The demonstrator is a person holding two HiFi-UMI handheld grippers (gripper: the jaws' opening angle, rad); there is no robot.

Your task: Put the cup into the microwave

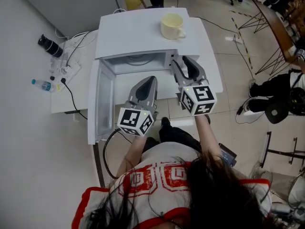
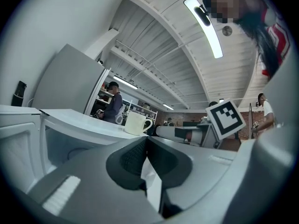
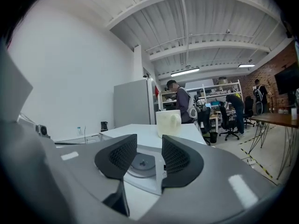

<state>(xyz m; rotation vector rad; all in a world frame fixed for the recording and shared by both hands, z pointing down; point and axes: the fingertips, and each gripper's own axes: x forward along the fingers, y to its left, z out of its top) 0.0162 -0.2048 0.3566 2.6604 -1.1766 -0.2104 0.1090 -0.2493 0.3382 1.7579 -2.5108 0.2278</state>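
A cream cup (image 1: 172, 26) with a handle stands upright on top of the white microwave (image 1: 138, 35); it also shows in the left gripper view as the cup (image 2: 136, 123) and in the right gripper view as the cup (image 3: 168, 122). The microwave door (image 1: 97, 104) hangs open to the left, and the glass turntable (image 3: 141, 164) lies inside. My left gripper (image 1: 149, 80) is level in front of the open cavity, jaws shut and empty (image 2: 145, 140). My right gripper (image 1: 182, 61) is at the cavity's right front, below the cup, open with nothing between its pads (image 3: 149, 157).
A low white side table (image 1: 62, 101) left of the microwave carries a water bottle (image 1: 42, 85), a black cylinder (image 1: 50, 46) and cables (image 1: 71, 68). A seated person (image 1: 281, 94) and chair legs are on the floor to the right. A grey cabinet (image 1: 71, 4) stands behind.
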